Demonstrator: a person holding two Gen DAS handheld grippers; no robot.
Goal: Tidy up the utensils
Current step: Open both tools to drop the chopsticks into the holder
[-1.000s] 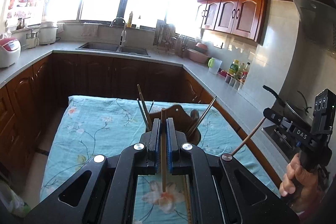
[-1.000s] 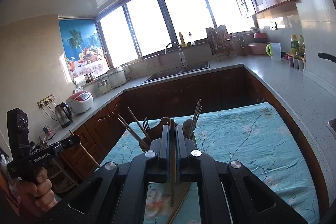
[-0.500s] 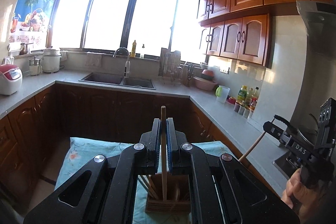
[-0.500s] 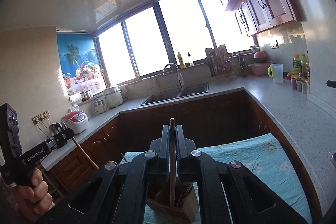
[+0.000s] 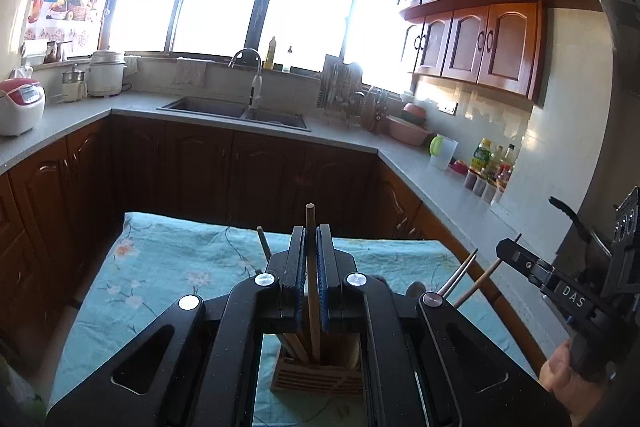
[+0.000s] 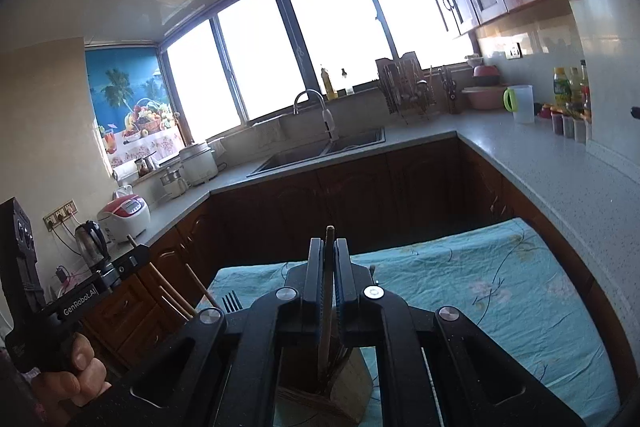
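Now two chopsticks (image 5: 311, 267) (image 6: 327, 291) — one holder (image 5: 316, 375).

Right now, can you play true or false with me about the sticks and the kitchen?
1. The left gripper is shut on a chopstick. True.
2. The right gripper is open and holds nothing. False: it is shut on a chopstick too.
3. A wooden utensil holder stands on the blue flowered cloth, below the grippers. True.
4. The holder has nothing in it. False: other sticks already stand in it.
5. A fork pokes up near the right gripper. True.
6. The rice cooker is green. False: it is white with a red top.
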